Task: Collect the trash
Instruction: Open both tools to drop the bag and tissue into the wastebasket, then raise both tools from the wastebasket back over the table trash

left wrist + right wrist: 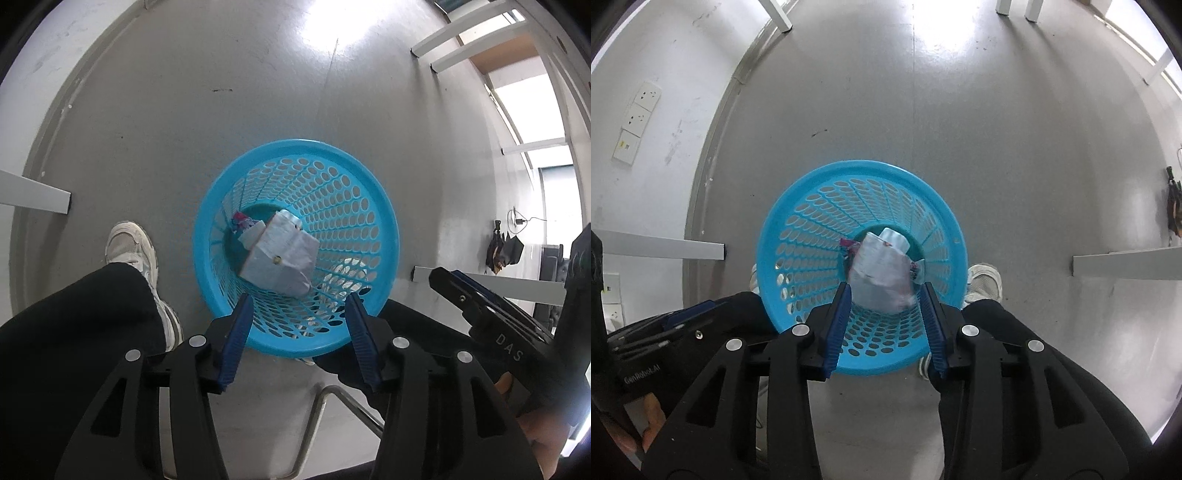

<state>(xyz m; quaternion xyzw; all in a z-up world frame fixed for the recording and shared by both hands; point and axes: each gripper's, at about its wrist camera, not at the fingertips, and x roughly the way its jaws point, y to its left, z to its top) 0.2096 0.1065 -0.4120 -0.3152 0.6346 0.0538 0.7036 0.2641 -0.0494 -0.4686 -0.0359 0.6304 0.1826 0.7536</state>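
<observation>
Basket [295, 155] on the floor [207, 122] below my two grippers.
A paper carton [282, 254] lies in it, a wrapper [242, 221] beside; my shoe [129, 243] stands left of it.

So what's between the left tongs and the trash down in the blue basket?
Nothing solid. In the left wrist view the left tongs hang open over the blue basket, with only open space down to the pale carton on its floor.

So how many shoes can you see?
2 pale sneakers on the grey floor: one on one side of the round blue plastic basket, one on the other. Both partly hidden.
</observation>
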